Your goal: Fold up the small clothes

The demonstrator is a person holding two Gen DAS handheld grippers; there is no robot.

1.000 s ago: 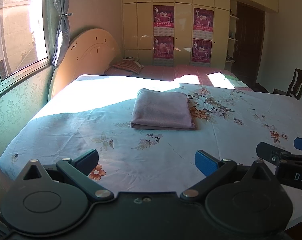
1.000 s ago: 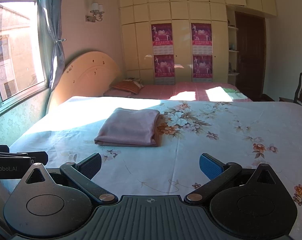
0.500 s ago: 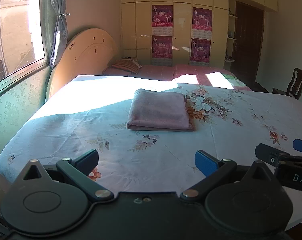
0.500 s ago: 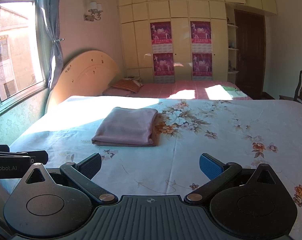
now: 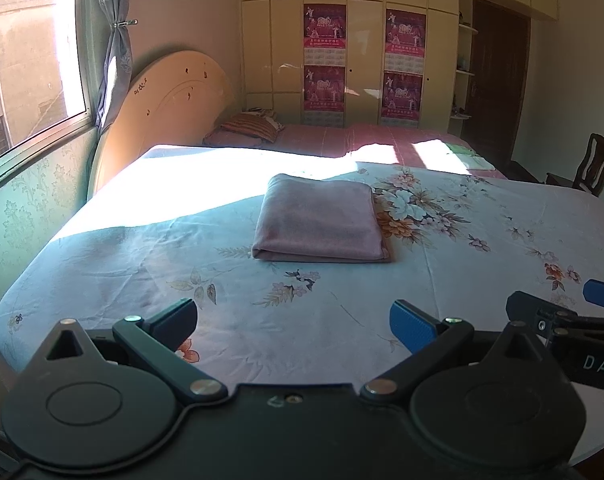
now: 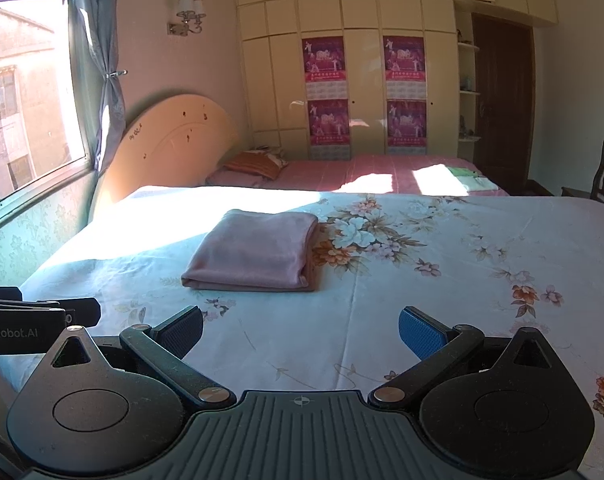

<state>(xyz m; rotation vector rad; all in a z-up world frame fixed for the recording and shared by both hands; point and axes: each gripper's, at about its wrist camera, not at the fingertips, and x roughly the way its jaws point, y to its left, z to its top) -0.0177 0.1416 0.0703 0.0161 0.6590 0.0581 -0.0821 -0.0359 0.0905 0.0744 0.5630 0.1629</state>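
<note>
One folded pink cloth (image 5: 320, 220) lies flat on the floral bedsheet (image 5: 482, 248) of the near bed, roughly at its middle, just left of the large printed flower cluster and partly across the edge of a band of sunlight; its folded edge faces the cameras. Two grippers are in view. The left gripper (image 5: 294, 318) hovers over the near part of the sheet with its fingers (image 5: 410, 326) spread wide, nothing between them and nothing touched. The right gripper (image 6: 300, 330) is held beside it in the same way, fingers (image 6: 420, 330) wide apart and empty, well short of the cloth. Each gripper shows one blue pad and one dark pad. In the left wrist view the right gripper's side shows the white letters "DAS" at the frame edge; in the right wrist view the left gripper's side reads "enRobot.AI", cut off at the left. Four magenta posters (image 6: 324, 58) hang on the cream wardrobe (image 6: 362, 12) doors, two above two; their print is too small to read. One second bed (image 6: 382, 172) with a pink cover stands behind, one wooden chair (image 5: 592, 168) at the right, and one window (image 6: 26, 92) at the left.
</note>
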